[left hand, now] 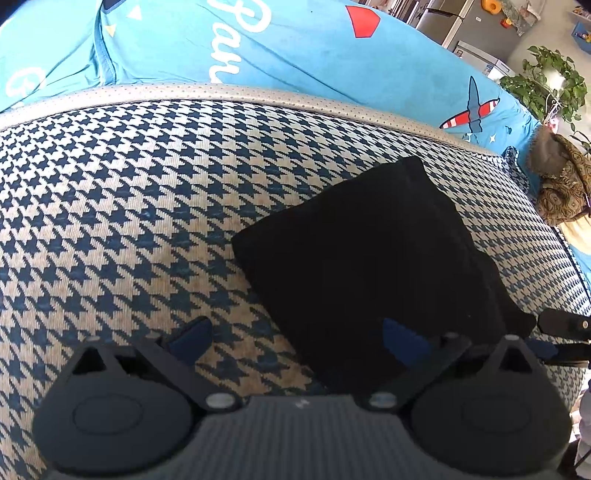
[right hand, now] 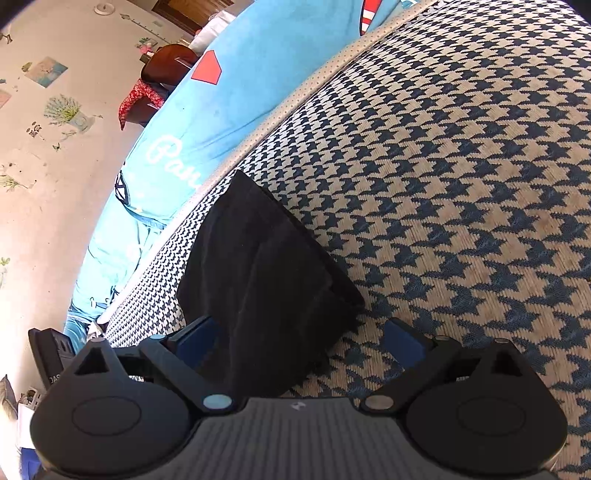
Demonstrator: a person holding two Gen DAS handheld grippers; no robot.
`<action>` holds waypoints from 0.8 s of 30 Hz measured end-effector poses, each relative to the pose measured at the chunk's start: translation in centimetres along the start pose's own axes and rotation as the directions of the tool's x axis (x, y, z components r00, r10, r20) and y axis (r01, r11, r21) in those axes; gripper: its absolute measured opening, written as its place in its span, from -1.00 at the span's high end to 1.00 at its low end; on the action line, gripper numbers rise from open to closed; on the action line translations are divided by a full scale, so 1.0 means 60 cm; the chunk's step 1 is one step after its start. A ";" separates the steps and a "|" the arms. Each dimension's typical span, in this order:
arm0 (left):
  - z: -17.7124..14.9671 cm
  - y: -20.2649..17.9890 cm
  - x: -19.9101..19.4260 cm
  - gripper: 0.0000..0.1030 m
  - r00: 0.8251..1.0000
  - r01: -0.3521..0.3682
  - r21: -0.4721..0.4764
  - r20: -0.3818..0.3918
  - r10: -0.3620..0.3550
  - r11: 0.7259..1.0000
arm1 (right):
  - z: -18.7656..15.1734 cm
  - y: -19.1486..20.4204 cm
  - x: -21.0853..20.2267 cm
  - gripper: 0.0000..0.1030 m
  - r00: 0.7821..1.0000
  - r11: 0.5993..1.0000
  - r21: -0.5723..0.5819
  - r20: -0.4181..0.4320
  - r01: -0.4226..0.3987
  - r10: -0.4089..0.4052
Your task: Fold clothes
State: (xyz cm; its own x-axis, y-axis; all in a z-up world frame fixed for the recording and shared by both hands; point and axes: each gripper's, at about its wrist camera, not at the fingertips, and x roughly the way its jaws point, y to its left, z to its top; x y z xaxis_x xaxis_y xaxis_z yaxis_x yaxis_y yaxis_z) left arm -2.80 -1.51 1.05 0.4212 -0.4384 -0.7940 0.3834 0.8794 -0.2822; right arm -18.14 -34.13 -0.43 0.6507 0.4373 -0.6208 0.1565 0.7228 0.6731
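Black cloth, folded into a compact rectangle (left hand: 373,258), lies flat on a sofa seat covered in navy-and-cream houndstooth weave (left hand: 129,206). It sits toward the back of the seat, one corner reaching close to the pale perforated piping (left hand: 229,90) that runs along the rear edge. Behind that piping rises a bright turquoise cover printed with white script, a red shape and a striped red-and-white plane (left hand: 332,55).

The left gripper (left hand: 297,338) hangs just above the seat with its blue-padded fingers (left hand: 190,336) spread wide and nothing between them. Its right-hand pad overlaps the near edge of the folded garment; I cannot tell whether it touches the cloth. The other pad is over bare houndstooth.

From the other side, the right gripper (right hand: 303,341) is spread just as wide and is equally empty. The near corner of the black folded garment (right hand: 266,280) lies in the gap between its fingers, closer to the left pad (right hand: 199,339), while the right pad is over the patterned seat (right hand: 461,184). Layered folds show along the cloth's upper edge in this view.

Off to the side stand a leafy green houseplant (left hand: 546,81) and a silver fridge (left hand: 443,22). A pale wall with flower stickers (right hand: 55,110) is in the right wrist view.
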 end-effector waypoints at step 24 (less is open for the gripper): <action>0.018 -0.033 0.035 -1.00 0.997 0.058 0.080 0.043 -0.062 0.995 | 0.030 0.043 0.080 -0.91 0.998 0.998 -0.022 -0.010 -0.056 0.055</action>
State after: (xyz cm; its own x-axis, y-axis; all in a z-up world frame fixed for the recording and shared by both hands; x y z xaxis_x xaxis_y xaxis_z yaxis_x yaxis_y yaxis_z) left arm -1.80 -4.37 0.51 0.4321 -0.4994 -0.7509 0.4718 0.8348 -0.2837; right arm -13.29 -31.10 -0.94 0.6512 0.4817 -0.5865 0.1039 0.7089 0.6976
